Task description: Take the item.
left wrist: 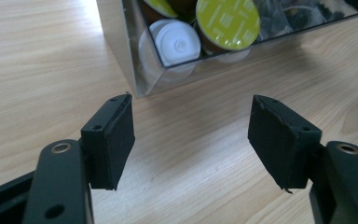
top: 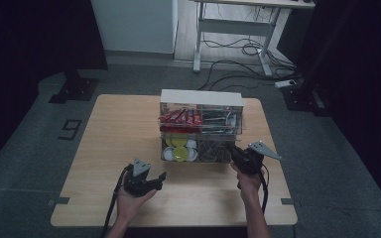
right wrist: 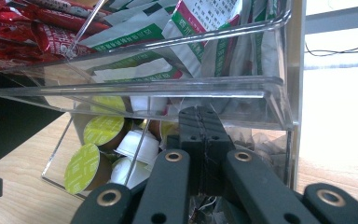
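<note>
A clear acrylic organizer (top: 201, 99) stands at the table's middle. Its upper tier holds red packets (top: 178, 118) (right wrist: 23, 32) and green-and-white sachets (right wrist: 205, 18). The lower tier holds yellow-green and white capsules (top: 180, 153) (left wrist: 227, 21) (right wrist: 103, 129) on the left and dark tea bags (top: 214, 151) on the right. My left gripper (top: 161, 176) (left wrist: 191, 135) is open over bare wood, just short of the organizer's front left corner (left wrist: 140, 88). My right gripper (top: 233, 148) (right wrist: 200, 126) is shut, its tips reaching into the lower right compartment under the clear shelf (right wrist: 168, 88); I see nothing between the jaws.
The wooden table (top: 119, 134) has free room left of and in front of the organizer. On the floor beyond are a white desk frame (top: 233, 25), loose cables (top: 238, 64), a power strip (top: 287, 83) and a black stand base (top: 74, 89).
</note>
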`<state>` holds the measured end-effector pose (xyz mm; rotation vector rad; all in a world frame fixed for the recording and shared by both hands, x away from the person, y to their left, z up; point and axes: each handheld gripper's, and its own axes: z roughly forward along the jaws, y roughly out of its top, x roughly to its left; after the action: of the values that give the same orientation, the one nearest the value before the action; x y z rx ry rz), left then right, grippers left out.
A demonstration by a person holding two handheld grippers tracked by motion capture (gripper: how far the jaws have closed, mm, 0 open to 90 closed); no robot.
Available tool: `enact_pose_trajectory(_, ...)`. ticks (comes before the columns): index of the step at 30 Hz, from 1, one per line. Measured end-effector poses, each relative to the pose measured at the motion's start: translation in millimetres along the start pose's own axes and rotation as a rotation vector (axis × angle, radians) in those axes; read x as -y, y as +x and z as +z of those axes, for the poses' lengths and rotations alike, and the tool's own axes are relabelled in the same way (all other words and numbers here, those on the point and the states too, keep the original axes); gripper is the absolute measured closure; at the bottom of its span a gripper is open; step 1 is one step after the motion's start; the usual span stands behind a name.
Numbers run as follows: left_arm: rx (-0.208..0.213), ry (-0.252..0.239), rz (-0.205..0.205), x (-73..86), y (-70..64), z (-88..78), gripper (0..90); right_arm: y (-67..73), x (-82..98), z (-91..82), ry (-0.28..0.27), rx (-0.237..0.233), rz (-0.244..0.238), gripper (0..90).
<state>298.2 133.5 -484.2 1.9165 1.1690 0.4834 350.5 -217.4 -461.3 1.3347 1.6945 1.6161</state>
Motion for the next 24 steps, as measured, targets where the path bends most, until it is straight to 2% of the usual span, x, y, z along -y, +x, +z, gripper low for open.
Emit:
enact_pose_trajectory(10, 0.012, -0.001, -0.004, -11.4, -6.4, 10.2, 31.7, -0.8, -0.2, -0.6, 0.0, -0.008, 0.008, 89.1)
enact_pose_trajectory(24, 0.007, -0.006, 0.009, -22.1, -15.0, 24.2, 31.9, -1.7, 0.1, -0.3, 0.001, -0.01, 0.006, 89.1)
